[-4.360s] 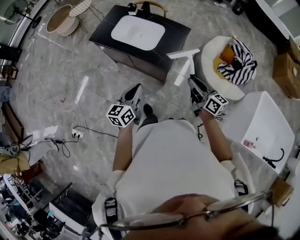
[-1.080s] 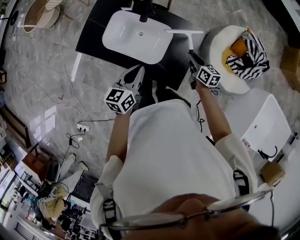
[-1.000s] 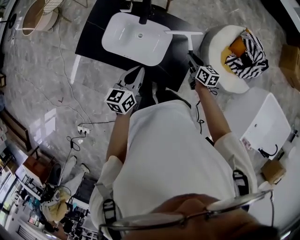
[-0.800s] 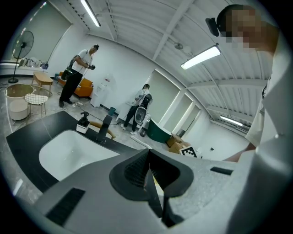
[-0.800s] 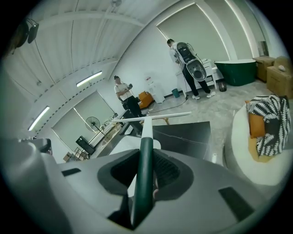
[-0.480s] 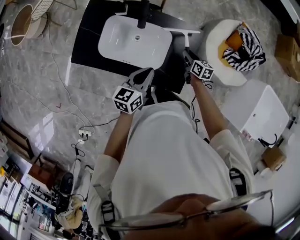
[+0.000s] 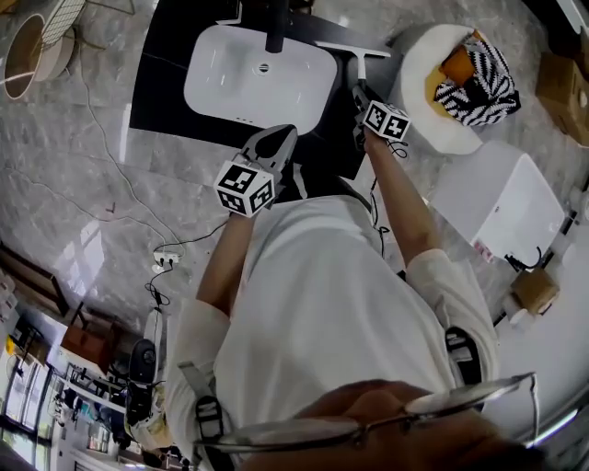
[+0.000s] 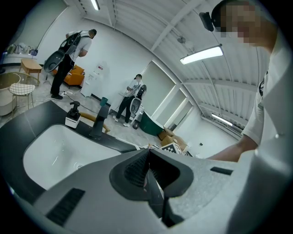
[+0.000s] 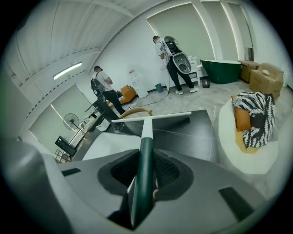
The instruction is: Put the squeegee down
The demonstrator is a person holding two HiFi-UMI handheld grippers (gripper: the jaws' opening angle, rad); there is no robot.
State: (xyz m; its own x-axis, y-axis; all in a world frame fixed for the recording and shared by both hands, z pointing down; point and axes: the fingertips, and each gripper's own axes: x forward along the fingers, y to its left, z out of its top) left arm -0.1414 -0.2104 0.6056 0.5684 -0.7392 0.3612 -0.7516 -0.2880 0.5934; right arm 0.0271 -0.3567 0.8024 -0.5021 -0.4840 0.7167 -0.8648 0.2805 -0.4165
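The squeegee (image 9: pixel 147 127) has a dark green handle, a white neck and a long, thin white blade. The right gripper (image 9: pixel 146 157) clamps its handle. It points away, blade crosswise above the right part of the black counter (image 9: pixel 192 132); whether they touch is unclear.

The black countertop (image 7: pixel 158 92) holds a white basin (image 7: pixel 258 87), a faucet (image 7: pixel 276 20) and 1 soap dispenser (image 8: pixel 72 118).
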